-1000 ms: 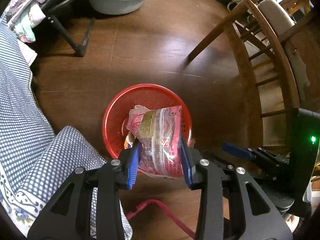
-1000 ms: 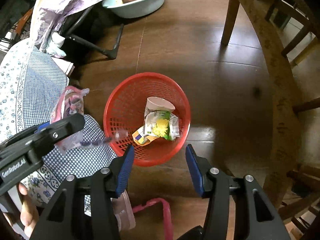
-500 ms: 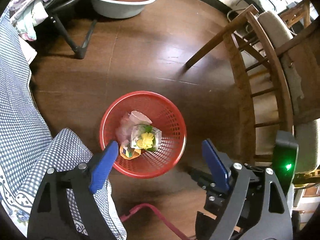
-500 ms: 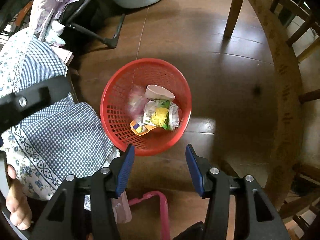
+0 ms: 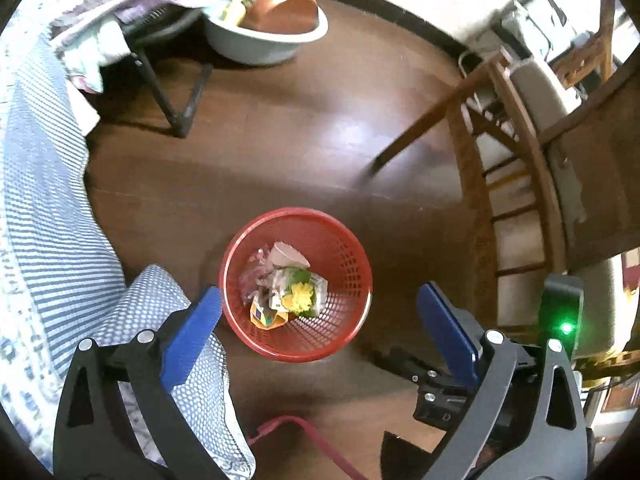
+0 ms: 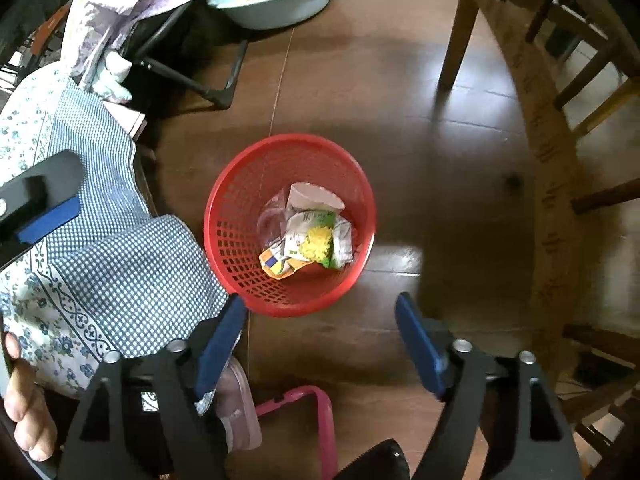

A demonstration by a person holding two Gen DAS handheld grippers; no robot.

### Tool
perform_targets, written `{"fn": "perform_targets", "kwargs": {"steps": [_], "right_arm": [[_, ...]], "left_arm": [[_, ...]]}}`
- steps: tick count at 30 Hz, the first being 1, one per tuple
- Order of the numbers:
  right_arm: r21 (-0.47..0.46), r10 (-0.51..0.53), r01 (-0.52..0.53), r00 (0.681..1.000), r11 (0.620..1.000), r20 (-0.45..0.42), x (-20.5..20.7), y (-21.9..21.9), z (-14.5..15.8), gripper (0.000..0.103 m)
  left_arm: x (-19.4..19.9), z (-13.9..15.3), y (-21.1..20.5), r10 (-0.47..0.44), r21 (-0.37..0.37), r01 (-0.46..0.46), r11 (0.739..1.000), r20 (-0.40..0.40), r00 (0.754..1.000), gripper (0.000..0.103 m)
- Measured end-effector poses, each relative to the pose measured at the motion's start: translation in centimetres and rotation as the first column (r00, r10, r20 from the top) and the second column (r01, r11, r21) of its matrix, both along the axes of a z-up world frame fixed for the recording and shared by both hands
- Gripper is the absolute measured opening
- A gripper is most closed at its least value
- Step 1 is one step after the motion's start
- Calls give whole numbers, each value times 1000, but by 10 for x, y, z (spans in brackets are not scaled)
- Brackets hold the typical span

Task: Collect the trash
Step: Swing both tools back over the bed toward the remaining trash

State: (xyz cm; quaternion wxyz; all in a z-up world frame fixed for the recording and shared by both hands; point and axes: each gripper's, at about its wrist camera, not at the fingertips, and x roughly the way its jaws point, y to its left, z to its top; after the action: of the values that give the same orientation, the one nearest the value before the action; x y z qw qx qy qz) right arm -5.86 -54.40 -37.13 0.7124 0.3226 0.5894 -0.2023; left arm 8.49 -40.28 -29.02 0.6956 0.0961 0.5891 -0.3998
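Observation:
A red mesh basket [image 5: 348,240] [image 6: 236,216] stands on the dark wooden floor. In it lie a pink clear wrapper [image 5: 254,274] [image 6: 272,216], a white paper cup [image 5: 288,254] [image 6: 316,196], a yellow-green packet [image 5: 298,294] [image 6: 316,242] and an orange carton [image 5: 266,316] [image 6: 280,266]. My left gripper [image 5: 318,292] hangs above the basket, its jaws opening wide with nothing held between them. My right gripper [image 6: 320,300] hovers over the basket's near rim, jaws also opening and empty. One left finger [image 6: 48,216] shows at the left edge of the right wrist view.
A blue checked cloth [image 5: 52,220] [image 6: 120,256] drapes close to the basket's left side. A pale basin holding a brown bowl [image 5: 268,28] and a black stand leg [image 5: 176,112] sit beyond. A wooden chair [image 5: 500,168] [image 6: 552,168] flanks the right. A pink frame [image 6: 320,412] and a hand [image 6: 24,412] are nearest.
The left gripper let go of the pink wrapper, which dropped into the basket. Its jaws spread wide and it rose. The right gripper's jaws also widened.

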Motion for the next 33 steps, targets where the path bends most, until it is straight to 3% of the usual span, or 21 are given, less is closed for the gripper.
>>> {"fn": "perform_targets", "kwargs": {"steps": [9, 15, 20, 24, 28, 33], "right_arm": [[-114, 95, -90, 995, 989, 43, 10, 23, 62, 90], [-202, 174, -152, 980, 968, 93, 20, 53, 118, 91], [-242, 247, -211, 961, 947, 128, 34, 88, 153, 91], [-266, 319, -268, 932, 926, 170, 50, 125, 181, 91], [-298, 405, -328, 880, 896, 248, 71, 173, 216, 91], [-358, 499, -378, 792, 854, 352, 92, 233, 252, 92]], "left_arm": [[-14, 86, 40, 52, -139, -41, 990, 78, 996, 95], [-11, 151, 99, 150, -239, -108, 965, 165, 975, 96], [5, 188, 167, 285, -224, -227, 948, 278, 917, 96], [21, 202, 227, 406, -226, -347, 910, 317, 857, 96], [27, 210, 289, 512, -239, -455, 858, 332, 792, 96], [29, 217, 353, 618, -250, -565, 786, 348, 705, 96]]}}
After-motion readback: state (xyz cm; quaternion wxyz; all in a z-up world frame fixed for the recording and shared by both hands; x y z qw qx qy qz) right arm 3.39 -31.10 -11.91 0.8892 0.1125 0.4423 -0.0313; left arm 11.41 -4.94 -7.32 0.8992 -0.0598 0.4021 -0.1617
